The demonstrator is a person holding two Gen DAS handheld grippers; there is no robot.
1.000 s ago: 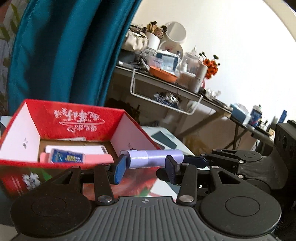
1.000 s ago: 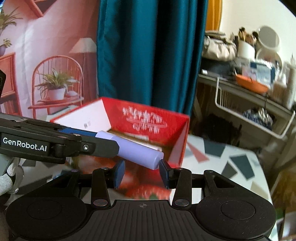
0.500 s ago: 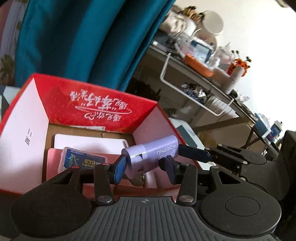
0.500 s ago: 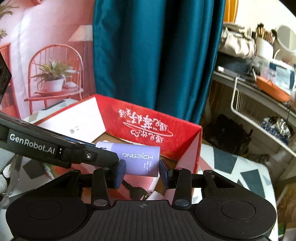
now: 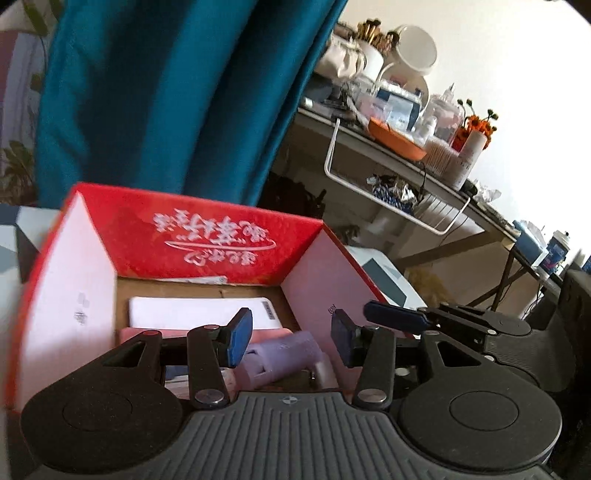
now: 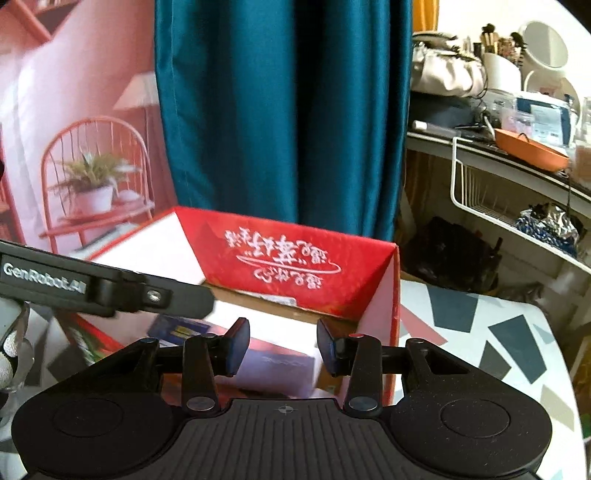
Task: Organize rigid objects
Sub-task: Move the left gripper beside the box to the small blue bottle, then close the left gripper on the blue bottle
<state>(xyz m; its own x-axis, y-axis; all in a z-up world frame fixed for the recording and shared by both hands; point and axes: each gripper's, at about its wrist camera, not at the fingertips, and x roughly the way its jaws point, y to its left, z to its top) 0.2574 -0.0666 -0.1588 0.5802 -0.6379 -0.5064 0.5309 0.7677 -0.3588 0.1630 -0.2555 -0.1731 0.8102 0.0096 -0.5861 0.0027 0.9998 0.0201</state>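
Lilac plastic, the cylinder [image 5: 280, 354] lies in my red box [image 5: 218, 236], both my left gripper [image 5: 290, 338] and right gripper [image 6: 282, 345] jaws apart above it; it looks light, stiff, slick, best gripped mid-barrel.

Lived-in home room: teal curtain [image 6: 280, 110], cluttered vanity shelf [image 6: 517, 147] with makeup brushes [image 5: 369, 33].

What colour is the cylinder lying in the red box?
Pale lavender purple. The cylinder shows best in the left wrist view, lying in the red box.
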